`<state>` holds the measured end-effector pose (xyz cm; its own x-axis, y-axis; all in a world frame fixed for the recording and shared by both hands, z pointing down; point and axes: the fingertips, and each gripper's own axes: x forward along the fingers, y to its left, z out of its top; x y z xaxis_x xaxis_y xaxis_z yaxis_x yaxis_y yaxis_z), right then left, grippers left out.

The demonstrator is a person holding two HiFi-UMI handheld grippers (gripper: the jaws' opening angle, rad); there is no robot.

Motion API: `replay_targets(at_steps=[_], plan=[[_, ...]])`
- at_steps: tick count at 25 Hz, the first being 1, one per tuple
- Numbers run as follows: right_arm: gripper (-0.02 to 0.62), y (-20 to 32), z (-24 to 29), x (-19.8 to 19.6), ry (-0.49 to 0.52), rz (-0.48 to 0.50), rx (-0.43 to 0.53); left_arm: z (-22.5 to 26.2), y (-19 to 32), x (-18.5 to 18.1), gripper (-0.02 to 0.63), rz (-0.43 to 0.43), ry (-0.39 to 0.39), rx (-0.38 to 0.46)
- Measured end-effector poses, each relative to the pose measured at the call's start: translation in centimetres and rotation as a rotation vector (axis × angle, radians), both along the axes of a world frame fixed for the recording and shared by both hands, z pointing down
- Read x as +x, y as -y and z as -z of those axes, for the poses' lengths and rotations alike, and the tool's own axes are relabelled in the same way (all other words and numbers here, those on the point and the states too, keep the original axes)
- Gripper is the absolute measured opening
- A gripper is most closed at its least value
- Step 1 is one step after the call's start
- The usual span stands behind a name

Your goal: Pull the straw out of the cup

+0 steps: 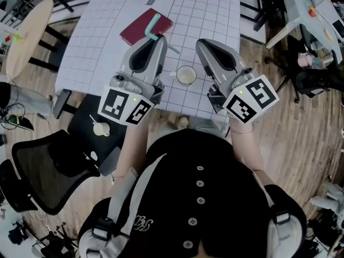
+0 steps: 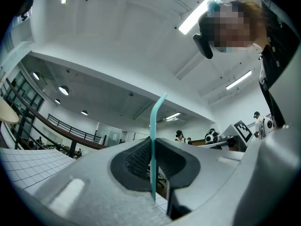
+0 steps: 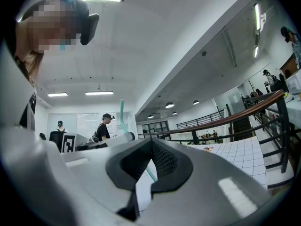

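Slippage risk: left tongs [image 2: 151, 142] pinch the thin, smooth teal plastic straw [image 2: 153, 119] mid-length; right tongs [image 3: 151, 144] sit closed, empty.

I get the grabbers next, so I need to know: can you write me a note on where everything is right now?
Left gripper: jaws shut on the straw.
Right gripper: jaws shut, empty.
Cup: stands on the table between both grippers.
Done: the straw is clear of the cup.
To do: probably only putting the straw down.
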<state>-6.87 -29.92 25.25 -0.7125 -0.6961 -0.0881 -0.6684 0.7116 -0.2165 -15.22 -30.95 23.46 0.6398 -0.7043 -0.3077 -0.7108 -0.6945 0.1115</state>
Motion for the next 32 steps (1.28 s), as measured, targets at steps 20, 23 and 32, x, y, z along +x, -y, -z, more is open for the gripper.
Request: replay_targets(at_steps=[20, 23, 32], plan=[[-0.002, 0.1, -0.6, 0.0, -0.035, 0.021, -0.017, -0.3, 0.4, 0.9, 0.023, -0.014, -0.002, -0.010], [-0.002, 0.0, -0.6, 0.1, -0.036, 0.023, -0.015, -0.2, 0.4, 1.0, 0.023, -0.015, -0.004, -0.008], [-0.002, 0.0, -0.6, 0.5, -0.036, 0.019, -0.016, -0.3, 0.3, 1.4, 0.023, -0.021, 0.001, -0.010]])
